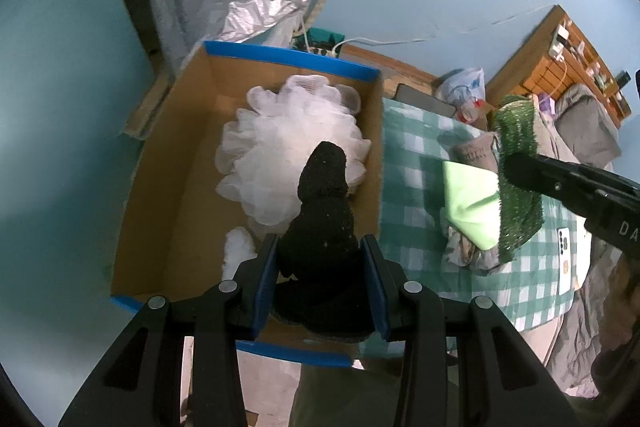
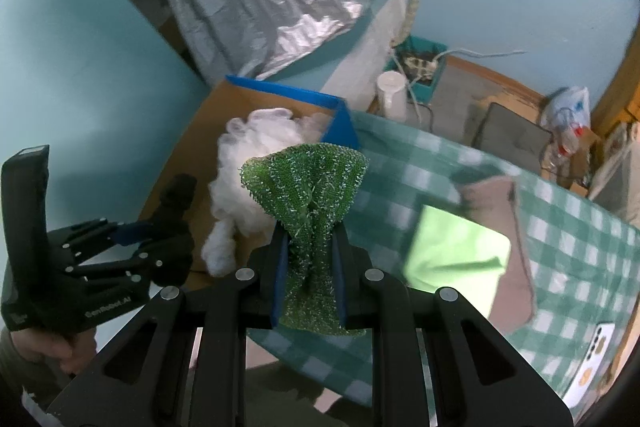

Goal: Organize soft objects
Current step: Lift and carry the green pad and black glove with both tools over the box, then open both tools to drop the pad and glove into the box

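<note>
Holding a soft thing in each gripper, you are working at the box (image 1: 160,187) with blue-taped edges. Your left gripper (image 1: 324,283) is clamped on a black sock (image 1: 324,211), its pads pressing the sock's bunched middle so the toe end sticks out toward 12 o'clock, over the box's inside. Seen from the left wrist, the white mesh pouf (image 1: 280,147) already lies in the box, filling its far half at 12 o'clock from the sock, with a smaller white tuft (image 1: 238,251) at 9 o'clock beside the left pad. That grip by the middle suits a drop: letting go should leave the sock in the box, next to the pouf.

Your right gripper (image 2: 310,279) is closed tight on a green scrubber (image 2: 306,187), pinched at its centre so it folds and fans out above the pads. In the right wrist view it sits just at 3 o'clock of the box's corner, above the checked cloth (image 2: 560,227), not yet over the box. It likely needs to travel toward 9 o'clock before release.

On the cloth a light green cloth (image 2: 456,255) rests on a brownish fabric piece (image 2: 516,255), at 3 o'clock from the scrubber; these look like the next items to sort. A phone (image 1: 568,259) lies near the cloth's edge.
</note>
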